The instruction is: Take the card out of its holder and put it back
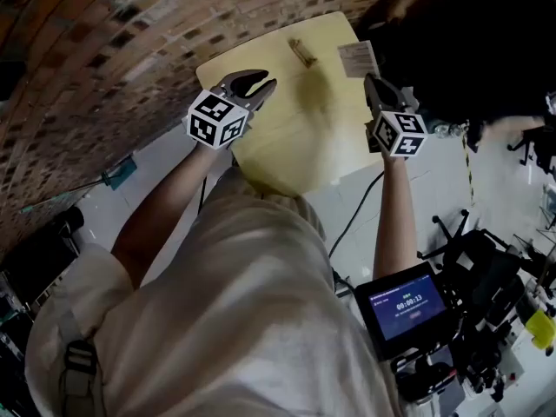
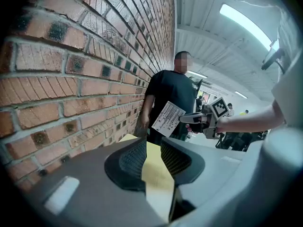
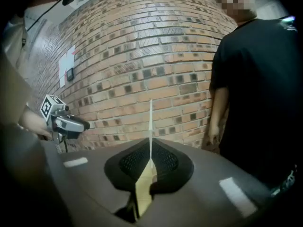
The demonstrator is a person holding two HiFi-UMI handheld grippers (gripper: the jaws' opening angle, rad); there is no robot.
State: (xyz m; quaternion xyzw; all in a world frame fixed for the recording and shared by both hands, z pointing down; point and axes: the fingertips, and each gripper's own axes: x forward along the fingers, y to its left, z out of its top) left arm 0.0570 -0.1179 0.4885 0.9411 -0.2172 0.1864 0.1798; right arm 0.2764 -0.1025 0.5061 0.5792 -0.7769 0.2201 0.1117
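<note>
White card [image 1: 358, 57]: thin, light, prob. bendy w/ a slick face, so pinch one edge flat across the pads, gently. Right gripper [image 1: 372, 81] is clamped on its edge, card up off the yellow table [image 1: 295, 137], at 3 o'clock of the holder [image 1: 302, 52]. Left gripper [image 1: 256, 85] has jaws apart, nothing between. Holder's tiny, slot can't be made out; card print unreadable.
</note>
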